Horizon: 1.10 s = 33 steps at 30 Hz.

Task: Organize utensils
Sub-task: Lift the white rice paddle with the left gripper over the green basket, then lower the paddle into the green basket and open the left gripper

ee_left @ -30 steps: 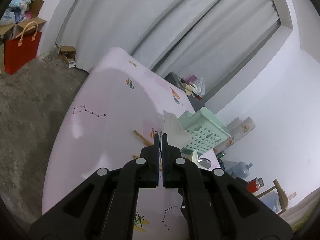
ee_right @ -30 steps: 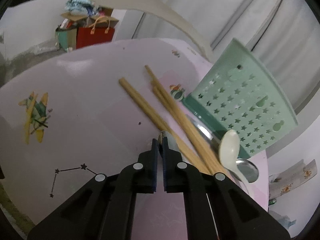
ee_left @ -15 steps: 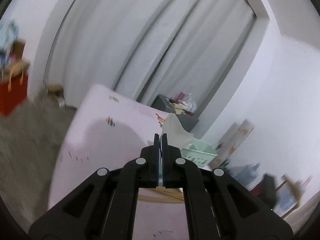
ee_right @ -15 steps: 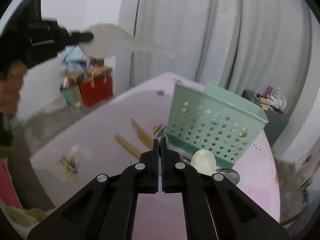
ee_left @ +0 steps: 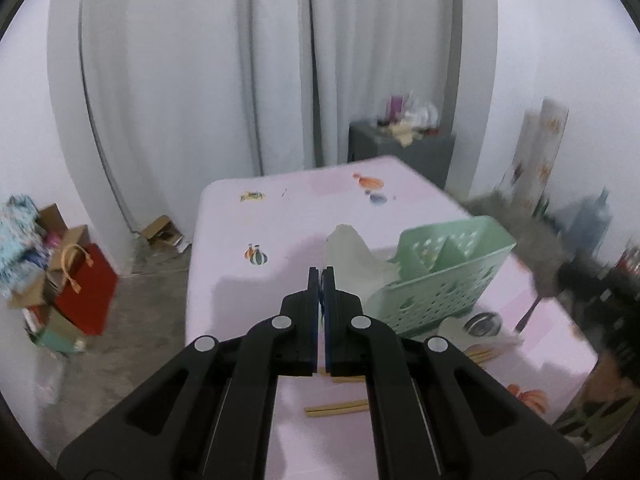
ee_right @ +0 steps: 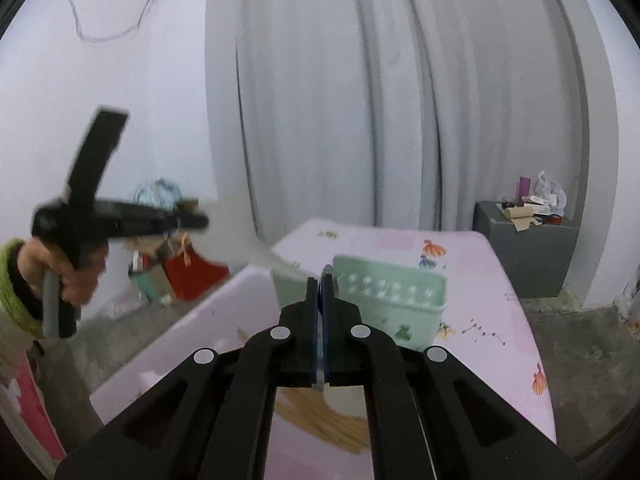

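Left gripper [ee_left: 321, 276] clamped on flat pale plastic spatula [ee_left: 352, 252], blade reaching ahead-right toward mint-green perforated plastic basket [ee_left: 444, 276]. Right gripper [ee_right: 321, 286] clamped on thin metal utensil, kind unclear.

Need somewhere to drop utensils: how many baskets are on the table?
1. The green basket stands on the pink table, ahead and right of the left gripper, which hides part of the table.
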Available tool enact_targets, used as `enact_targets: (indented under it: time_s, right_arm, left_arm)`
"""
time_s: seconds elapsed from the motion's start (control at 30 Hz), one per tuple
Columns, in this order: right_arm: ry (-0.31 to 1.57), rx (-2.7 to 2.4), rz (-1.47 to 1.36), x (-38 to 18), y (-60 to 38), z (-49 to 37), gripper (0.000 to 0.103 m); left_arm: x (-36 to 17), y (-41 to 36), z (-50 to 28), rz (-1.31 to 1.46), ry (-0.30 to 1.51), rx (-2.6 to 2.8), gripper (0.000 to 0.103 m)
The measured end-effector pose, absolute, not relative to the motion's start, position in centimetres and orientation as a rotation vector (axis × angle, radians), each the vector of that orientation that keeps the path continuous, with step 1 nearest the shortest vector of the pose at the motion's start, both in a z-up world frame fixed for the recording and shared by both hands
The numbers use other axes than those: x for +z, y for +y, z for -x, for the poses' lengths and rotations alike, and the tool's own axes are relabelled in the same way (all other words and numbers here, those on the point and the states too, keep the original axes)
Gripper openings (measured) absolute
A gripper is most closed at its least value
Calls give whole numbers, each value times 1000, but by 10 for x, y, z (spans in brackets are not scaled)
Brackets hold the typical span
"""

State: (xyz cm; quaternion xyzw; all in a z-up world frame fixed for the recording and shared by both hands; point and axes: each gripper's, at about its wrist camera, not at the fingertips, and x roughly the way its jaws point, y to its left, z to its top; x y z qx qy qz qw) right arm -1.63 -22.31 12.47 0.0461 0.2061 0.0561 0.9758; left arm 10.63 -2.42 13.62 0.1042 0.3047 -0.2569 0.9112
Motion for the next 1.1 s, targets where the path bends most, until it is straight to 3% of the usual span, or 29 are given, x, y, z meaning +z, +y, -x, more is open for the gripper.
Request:
enact_targets:
  time_s: [0.47,0.7,0.83,1.1]
  right_arm:
    - [307,140,-206,151,-262,19,2]
    - [293,152,-246,158,-272,13,2]
    - [289,173,-269,167,-279,6,2]
    - [239,244,-323,197,-298,-16,2]
  left_arm:
    - [140,-82,-148,-297,761,-552,1]
    - [139,-75,-162,-106,763,-662,7]
    - [139,-60,-162,19,724,-673,17]
    - [135,-31,-136,119,607,-614,49]
